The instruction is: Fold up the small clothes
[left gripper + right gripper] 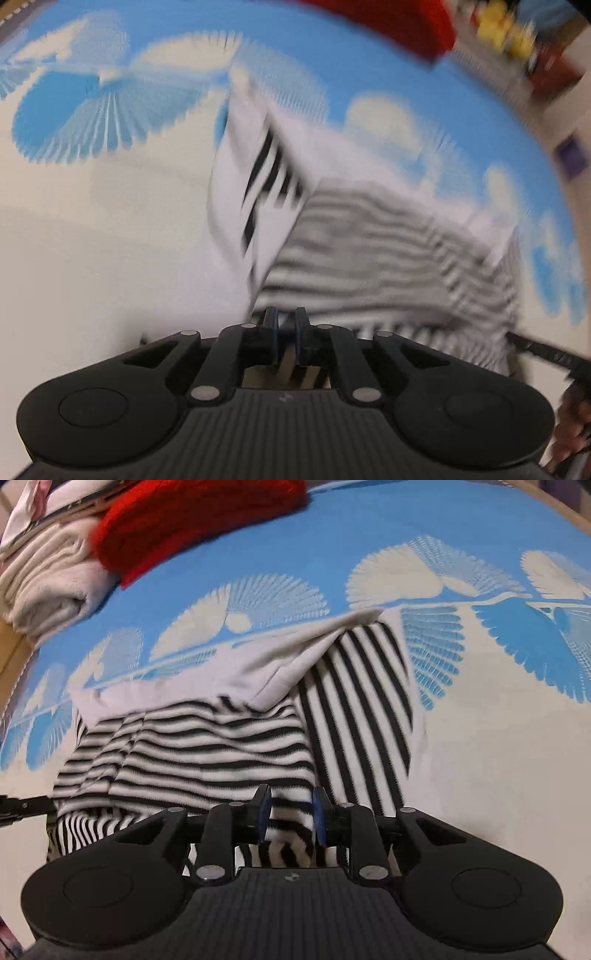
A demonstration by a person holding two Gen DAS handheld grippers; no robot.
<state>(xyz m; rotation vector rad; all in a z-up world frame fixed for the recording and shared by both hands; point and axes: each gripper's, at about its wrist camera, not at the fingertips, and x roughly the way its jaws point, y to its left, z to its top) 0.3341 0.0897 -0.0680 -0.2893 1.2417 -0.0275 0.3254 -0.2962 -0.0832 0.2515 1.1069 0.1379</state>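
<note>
Lying partly folded on a blue-and-cream sheet [480, 746] printed with fan-shaped leaves, the black-and-white striped garment [207, 746] occupies the centre of both wrist views, its plain white inner side [258, 664] turned over along the far edge. In the right wrist view the right tongs [290, 808] point down at the near hem – the blue-padded jaws stand apart, with striped cloth showing between them but not pressed by either pad, so the tongs are released. The left wrist view is heavily motion-blurred; the left tongs [286, 328] sit at the near edge of the same garment [369, 243], jaws drawn almost together with only a narrow gap, and whether cloth is caught in that gap cannot be determined. At the far side of the sheet lie a red knitted item [199, 520] and, beside it, a stack of folded cream fabric [48, 587] – both well apart from the striped garment.
</note>
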